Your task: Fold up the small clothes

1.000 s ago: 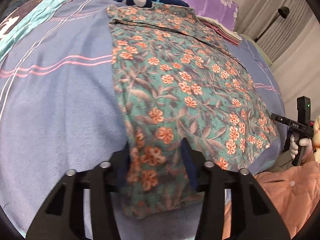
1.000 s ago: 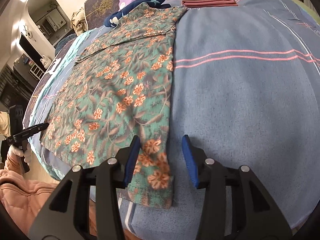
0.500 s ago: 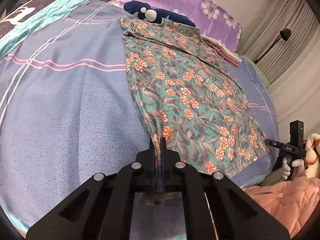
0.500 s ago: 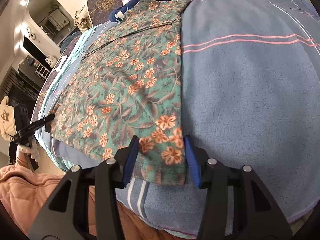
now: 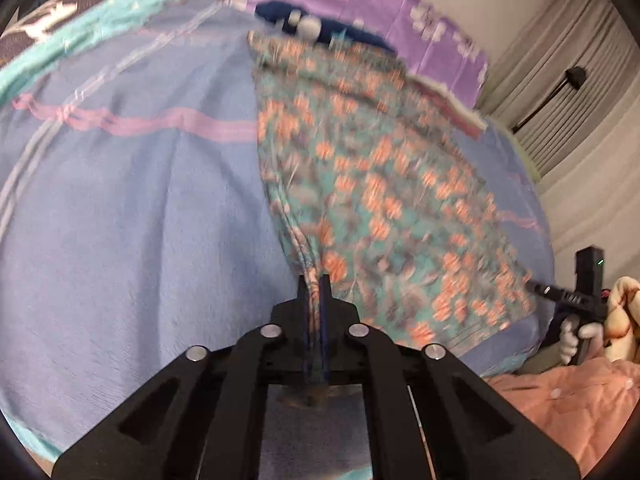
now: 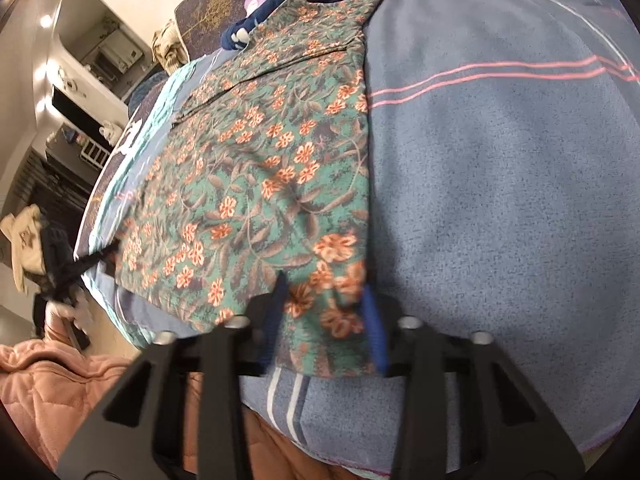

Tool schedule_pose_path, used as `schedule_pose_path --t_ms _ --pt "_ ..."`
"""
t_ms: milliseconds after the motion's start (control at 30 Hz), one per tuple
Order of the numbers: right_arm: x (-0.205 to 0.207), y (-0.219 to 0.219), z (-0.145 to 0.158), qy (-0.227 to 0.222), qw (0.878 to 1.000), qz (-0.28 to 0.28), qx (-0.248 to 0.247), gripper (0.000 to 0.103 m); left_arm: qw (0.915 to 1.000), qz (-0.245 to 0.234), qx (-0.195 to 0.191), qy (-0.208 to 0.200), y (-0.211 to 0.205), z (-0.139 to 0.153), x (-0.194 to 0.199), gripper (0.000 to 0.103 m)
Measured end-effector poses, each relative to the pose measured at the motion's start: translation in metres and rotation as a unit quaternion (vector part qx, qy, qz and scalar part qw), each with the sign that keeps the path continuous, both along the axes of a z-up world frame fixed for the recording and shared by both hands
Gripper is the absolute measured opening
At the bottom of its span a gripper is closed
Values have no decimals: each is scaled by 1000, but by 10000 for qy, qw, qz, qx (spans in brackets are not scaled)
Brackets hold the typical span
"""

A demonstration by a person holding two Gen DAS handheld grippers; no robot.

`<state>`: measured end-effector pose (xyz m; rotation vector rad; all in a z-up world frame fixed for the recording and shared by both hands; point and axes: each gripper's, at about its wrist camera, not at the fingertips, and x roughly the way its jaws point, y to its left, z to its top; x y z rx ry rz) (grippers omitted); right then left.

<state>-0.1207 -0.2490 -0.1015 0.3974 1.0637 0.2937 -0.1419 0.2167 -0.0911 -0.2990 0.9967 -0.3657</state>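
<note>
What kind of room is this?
Most likely a bedroom: a bed with a blue striped blanket, a purple flowered pillow at its head, and curtains along the wall.

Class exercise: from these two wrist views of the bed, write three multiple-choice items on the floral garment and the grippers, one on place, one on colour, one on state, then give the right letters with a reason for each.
1. Where does the floral garment lie?
A. on the blue bedspread
B. on the floor
C. on a chair

2. What colour are its flowers?
A. white
B. orange
C. yellow

3. How does the left gripper stand?
A. wide open over bare bedspread
B. shut on nothing
C. shut on the garment's corner

Answers: 1 A, the garment is spread flat across the bedspread. 2 B, orange blossoms on teal cloth. 3 C, the cloth is bunched between its closed jaws; the right gripper, whose jaws have just been closing, has its corner between them.
</note>
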Motion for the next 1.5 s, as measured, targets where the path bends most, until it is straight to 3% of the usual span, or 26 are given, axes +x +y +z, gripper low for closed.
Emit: schedule_pose_path --t_ms 67,133,300,333,367,400,467,600,800,900,967,1033,1133,1233,1500 --pt "0 -6 -2 67 9997 -96 209 28 9999 89 -52 89 2 -5 0 18" --pt "-1 -10 -2 133 9993 -95 332 28 9995 156 -233 146 6 -5 -2 33" --pt "11 -5 -6 135 9986 95 493 43 9994 -4 -321 154 0 -10 2 40" --pt "16 -2 -6 89 9987 133 478 40 9993 24 -368 111 -1 -9 5 31" --pt "18 -1 -5 35 9990 135 429 32 9992 30 -390 93 -1 -9 7 17" --pt "20 0 -5 27 9991 99 404 8 9988 57 -481 97 0 -9 10 5" --pt "25 -6 -5 73 9967 -48 807 6 9964 225 -819 -32 4 0 18 4" --pt "27 -11 39 -661 9920 -122 1066 5 9925 -76 -865 -862 -9 55 24 4" --pt "-6 -17 140 -2101 9726 39 997 5 9686 -297 -916 -2293 -20 153 -5 3" --pt "-50 -24 177 -2716 9571 -22 1012 5 9563 -329 -1164 -2661 -10 175 -38 4" --pt "-79 -26 192 -3017 9508 -186 673 5 9495 -341 -1202 -2880 -4 183 -63 4" --pt "-87 -29 190 -3017 9515 -214 558 6 9502 -358 -1268 -2824 -4 179 -68 4" --pt "-68 -28 164 -2543 9647 -335 598 6 9635 -252 -1219 -2370 -9 156 -52 4" --pt "-48 -28 141 -2205 9716 -320 802 6 9715 -179 -1286 -1985 -10 133 -32 4" --pt "-10 -30 130 -1975 9757 -357 874 6 9771 -66 -1315 -1671 -9 118 11 4"
